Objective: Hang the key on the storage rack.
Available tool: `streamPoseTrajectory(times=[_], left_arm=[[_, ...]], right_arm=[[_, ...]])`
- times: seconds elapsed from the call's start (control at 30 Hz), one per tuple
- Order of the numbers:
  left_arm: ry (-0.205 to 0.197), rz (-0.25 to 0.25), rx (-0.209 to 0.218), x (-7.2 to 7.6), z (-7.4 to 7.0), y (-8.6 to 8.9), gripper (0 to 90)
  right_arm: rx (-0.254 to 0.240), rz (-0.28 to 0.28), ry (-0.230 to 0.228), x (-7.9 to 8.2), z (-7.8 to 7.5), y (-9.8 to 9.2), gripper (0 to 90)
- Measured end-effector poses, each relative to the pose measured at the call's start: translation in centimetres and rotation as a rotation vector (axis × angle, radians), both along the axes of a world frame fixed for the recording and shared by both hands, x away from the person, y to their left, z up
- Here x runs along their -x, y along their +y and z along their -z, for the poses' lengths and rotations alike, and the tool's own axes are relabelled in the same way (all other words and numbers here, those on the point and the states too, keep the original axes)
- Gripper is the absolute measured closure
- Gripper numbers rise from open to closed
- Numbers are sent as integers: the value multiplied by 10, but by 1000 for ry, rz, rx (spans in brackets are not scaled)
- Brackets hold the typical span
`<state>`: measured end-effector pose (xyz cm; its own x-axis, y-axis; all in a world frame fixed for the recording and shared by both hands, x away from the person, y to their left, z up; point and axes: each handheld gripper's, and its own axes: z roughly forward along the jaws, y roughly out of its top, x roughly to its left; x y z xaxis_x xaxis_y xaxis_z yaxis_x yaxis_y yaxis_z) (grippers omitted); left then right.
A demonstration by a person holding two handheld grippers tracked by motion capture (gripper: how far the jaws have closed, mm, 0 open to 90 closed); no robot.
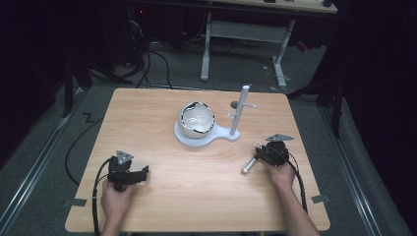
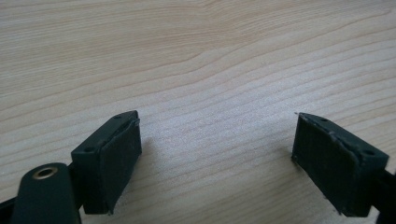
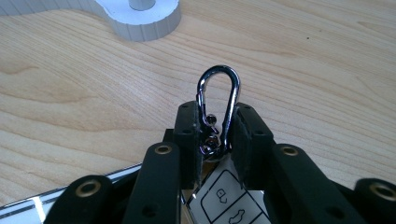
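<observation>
Right hand-held gripper [image 3: 217,135] pinches carabiner [image 3: 218,93]; left hand-held gripper [image 2: 217,158] released; stand [image 1: 206,135] beyond.

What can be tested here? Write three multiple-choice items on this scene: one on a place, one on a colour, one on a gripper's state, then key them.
1. Where does the white stand sit?
A. at the table's near left corner
B. past the table's middle, between the grippers
C. on the floor

2. What colour is the carabiner?
A. red
B. shiny silver
C. yellow

3. How is the left gripper?
A. open over bare wood
C. shut on a bowl
B. shut on a key fob

Key: 1 B, the high view shows it there; 2 B, the right gripper view shows polished metal; 3 A, its jaws stand wide apart, nothing between.
</observation>
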<state>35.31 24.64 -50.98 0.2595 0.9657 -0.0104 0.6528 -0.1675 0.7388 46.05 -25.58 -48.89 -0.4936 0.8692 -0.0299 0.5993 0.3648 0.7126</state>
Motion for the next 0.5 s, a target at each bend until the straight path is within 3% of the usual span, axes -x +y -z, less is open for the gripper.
streamPoseTrajectory(times=[0.2, 0.5], left_arm=[[0, 0, 0, 0, 0, 0, 160], [0, 0, 0, 0, 0, 0, 160]], right_arm=[[0, -4, -27, 3, 0, 0, 785], [-35, -2, -49, 10, -3, -7, 788]])
